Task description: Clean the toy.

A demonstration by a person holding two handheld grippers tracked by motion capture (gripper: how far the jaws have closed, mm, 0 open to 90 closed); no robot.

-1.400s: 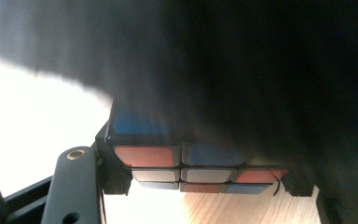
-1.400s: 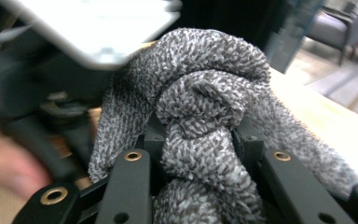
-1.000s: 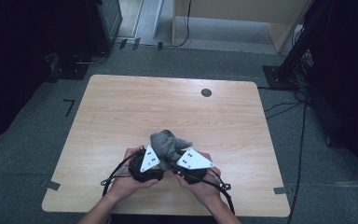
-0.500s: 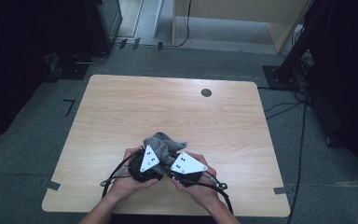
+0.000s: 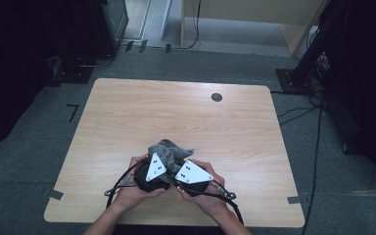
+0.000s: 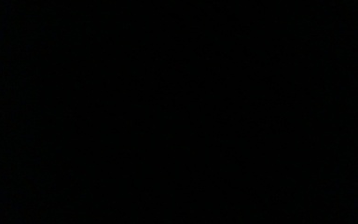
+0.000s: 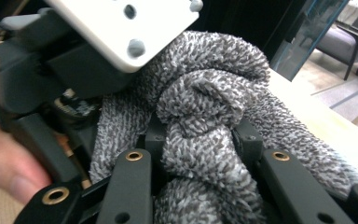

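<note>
The left gripper sits at the near edge of the wooden table, a little left of centre, held in the person's left hand. Its jaws are buried under its grey three-cornered plate and the cloth, so I cannot tell whether they are apart or together; the left gripper view is wholly black. No writing can be read on the plate, just small screw holes.

Between the two grippers lies a grey terry towel, bunched into a lump at the near middle of the table and touching both. Crumpled as it is, it has no clear long axis; the bulk probably leans away toward the far side, rising just beyond the plates.

The right gripper is clamped on a thick fold of the towel, its black jaws pressed against either side of the roll. In the high view it sits just right of its partner, in the right hand. The towel's lower part is cut off by the jaws.
</note>
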